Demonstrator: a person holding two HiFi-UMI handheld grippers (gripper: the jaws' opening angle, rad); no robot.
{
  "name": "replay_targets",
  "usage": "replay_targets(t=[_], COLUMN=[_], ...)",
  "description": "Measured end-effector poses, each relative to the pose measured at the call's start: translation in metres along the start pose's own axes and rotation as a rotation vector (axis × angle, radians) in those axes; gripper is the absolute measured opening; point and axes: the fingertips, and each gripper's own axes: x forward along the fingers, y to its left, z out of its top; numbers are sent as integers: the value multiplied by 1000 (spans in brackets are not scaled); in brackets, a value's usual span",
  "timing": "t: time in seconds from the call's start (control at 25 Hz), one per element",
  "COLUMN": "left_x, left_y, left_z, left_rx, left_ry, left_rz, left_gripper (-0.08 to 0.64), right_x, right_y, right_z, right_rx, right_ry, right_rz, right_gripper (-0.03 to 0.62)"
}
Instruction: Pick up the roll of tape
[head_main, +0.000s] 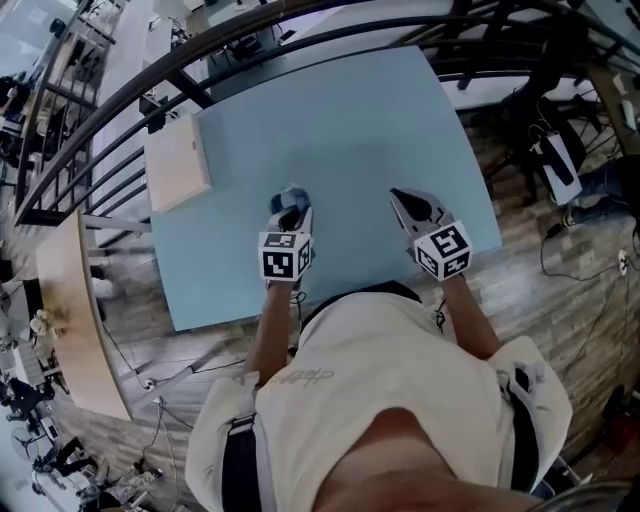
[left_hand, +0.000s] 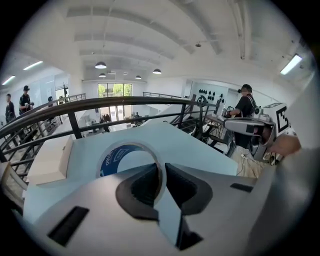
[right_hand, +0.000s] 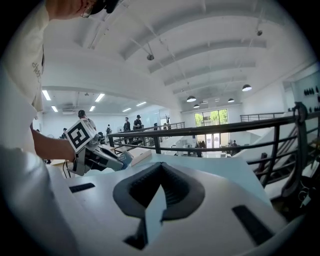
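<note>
The roll of tape (left_hand: 116, 152), clear with a blue core, stands upright in my left gripper (left_hand: 162, 172), which is shut on its wall, one pad inside the ring and one outside. In the head view the tape (head_main: 291, 196) is lifted over the light blue table (head_main: 340, 120) at the tip of the left gripper (head_main: 289, 213). My right gripper (head_main: 402, 202) hovers to its right; its jaws (right_hand: 161, 167) are shut with nothing between them. The right gripper view also shows the left gripper (right_hand: 120, 161) with the tape at the left.
A pale wooden box (head_main: 178, 162) lies at the table's far left corner. A dark metal railing (head_main: 120, 95) curves round the table's far side. Chairs and cables (head_main: 560, 170) stand on the wood floor to the right.
</note>
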Motion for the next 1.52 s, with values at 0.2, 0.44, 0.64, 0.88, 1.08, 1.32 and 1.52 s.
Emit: replay_targets(t=[0.2, 0.44, 0.64, 0.88, 1.08, 1.32, 1.52], left_x=[-13, -38, -55, -73, -87, -101, -114], left_y=[6, 16, 21, 28, 34, 36, 33], left_z=[20, 53, 86, 120, 144, 177, 194], left_rx=[-8, 12, 36, 37, 64, 87, 100], left_ry=[-57, -144, -232, -316, -370, -446, -499], left_rz=[-3, 17, 24, 11, 22, 33, 27], left_gripper=[55, 55, 55, 55, 55, 55, 55], right_x=[-1, 2, 2, 4, 5, -1, -4], right_y=[6, 8, 4, 7, 7, 1, 5], right_z=[26, 58, 87, 125, 149, 183, 191], right_rx=[-45, -80, -119, -91, -146, -202, -214], right_ry=[-28, -79, -130, -204, -237, -272, -293], right_rz=[-2, -18, -35, -6, -4, -25, -26], right_gripper=[5, 5, 5, 5, 5, 5, 5])
